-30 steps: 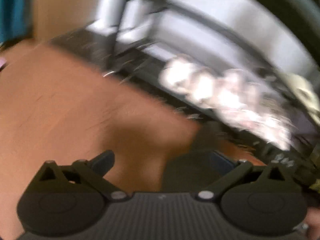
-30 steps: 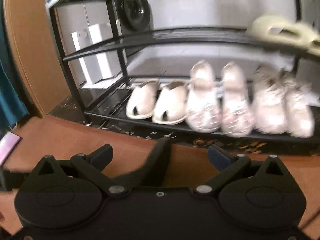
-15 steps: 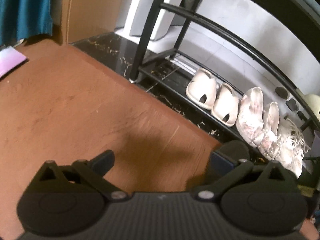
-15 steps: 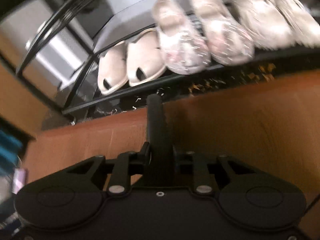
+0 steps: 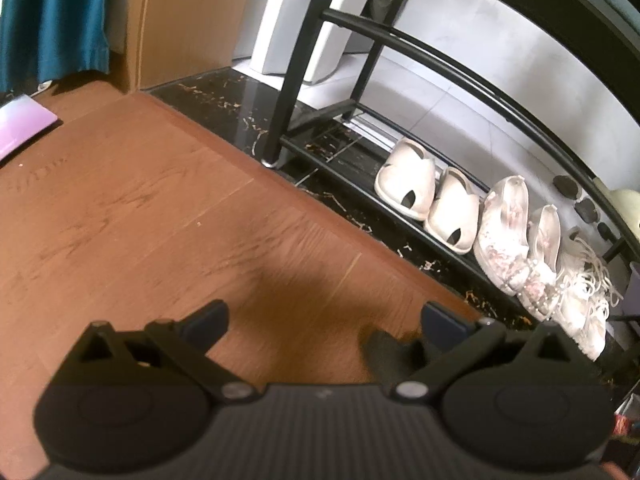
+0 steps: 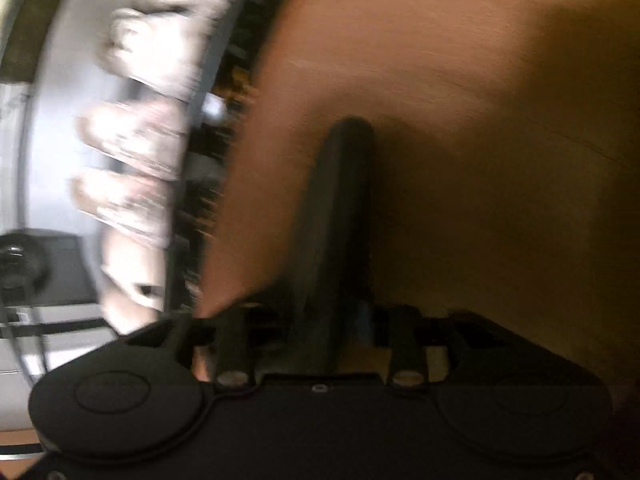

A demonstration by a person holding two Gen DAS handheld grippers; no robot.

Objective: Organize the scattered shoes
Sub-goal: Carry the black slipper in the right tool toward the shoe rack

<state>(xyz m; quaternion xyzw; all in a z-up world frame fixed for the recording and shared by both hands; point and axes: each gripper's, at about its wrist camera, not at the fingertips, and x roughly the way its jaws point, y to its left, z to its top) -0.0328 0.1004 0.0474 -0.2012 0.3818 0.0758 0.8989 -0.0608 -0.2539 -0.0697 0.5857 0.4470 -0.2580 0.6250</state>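
Note:
A black metal shoe rack (image 5: 436, 60) stands at the right of the left wrist view. On its bottom shelf sit a pair of cream sandals (image 5: 428, 196), a pair of pink floral shoes (image 5: 516, 240) and white laced shoes (image 5: 584, 300). My left gripper (image 5: 324, 320) is open over the wooden floor (image 5: 140, 208), holding nothing. In the right wrist view my right gripper (image 6: 350, 128) is shut with nothing between its fingers, rolled sideways above the floor. The shoes (image 6: 140, 140) are a pale blur at its left.
A teal curtain (image 5: 52, 20) and a wooden panel (image 5: 180, 16) stand at the back left. A pink flat item (image 5: 20, 128) lies on the floor at the far left. White boxes (image 5: 288, 20) stand behind the rack. Black marble tile (image 5: 224, 100) borders the wood.
The left view has gone from blurred to sharp and steadied near the rack. The right gripper went from open to shut and has rolled sideways, putting the rack at its left.

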